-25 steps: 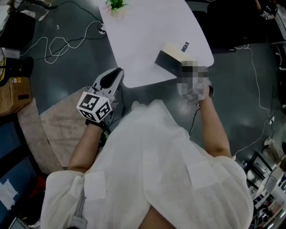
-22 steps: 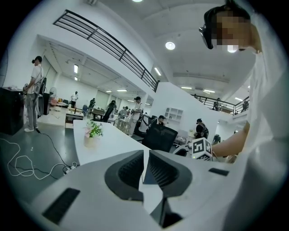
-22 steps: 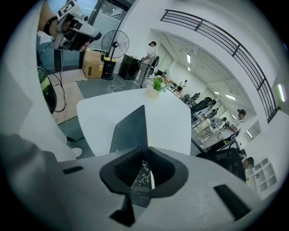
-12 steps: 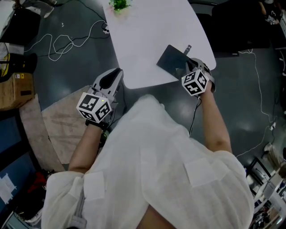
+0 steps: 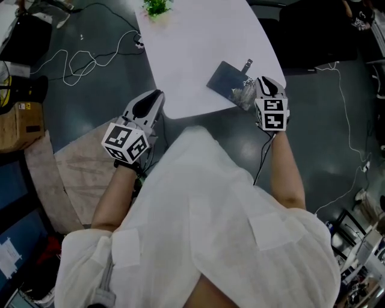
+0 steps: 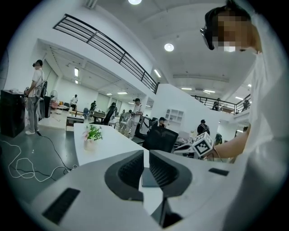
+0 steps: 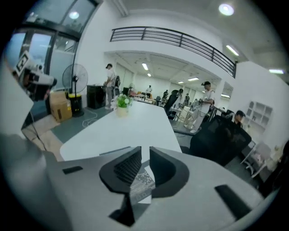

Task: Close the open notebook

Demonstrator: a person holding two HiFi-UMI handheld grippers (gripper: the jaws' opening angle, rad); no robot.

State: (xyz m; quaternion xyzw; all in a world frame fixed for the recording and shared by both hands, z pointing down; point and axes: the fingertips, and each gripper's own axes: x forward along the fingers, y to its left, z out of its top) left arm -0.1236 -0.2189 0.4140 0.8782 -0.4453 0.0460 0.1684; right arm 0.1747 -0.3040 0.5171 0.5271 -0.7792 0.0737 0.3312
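Note:
The notebook (image 5: 224, 79) lies flat on the white table (image 5: 198, 42) with its dark cover up. My right gripper (image 5: 254, 90) hovers just off its near right corner, marker cube facing up. Its jaws have just been opening a little. A silvery speckled strip (image 7: 142, 181) still sits between them, and the pads seem to touch it; this strip (image 5: 242, 95) reaches back to the notebook's corner. My left gripper (image 5: 157, 95) hangs off the table's near left edge. Its jaws (image 6: 146, 155) stand close together with a slim gap and nothing in it.
A small dark clip-like object (image 5: 248, 62) lies beyond the notebook. A potted plant (image 5: 156, 6) stands at the table's far end. Cables (image 5: 90, 54) trail on the grey floor to the left, and a cardboard box (image 5: 18, 123) stands there. Several people and office chairs fill the room behind.
The raised cover with cream pages showing has come down, so the notebook now lies flat. My right gripper has rolled and drawn back toward the near right. The left gripper has not moved.

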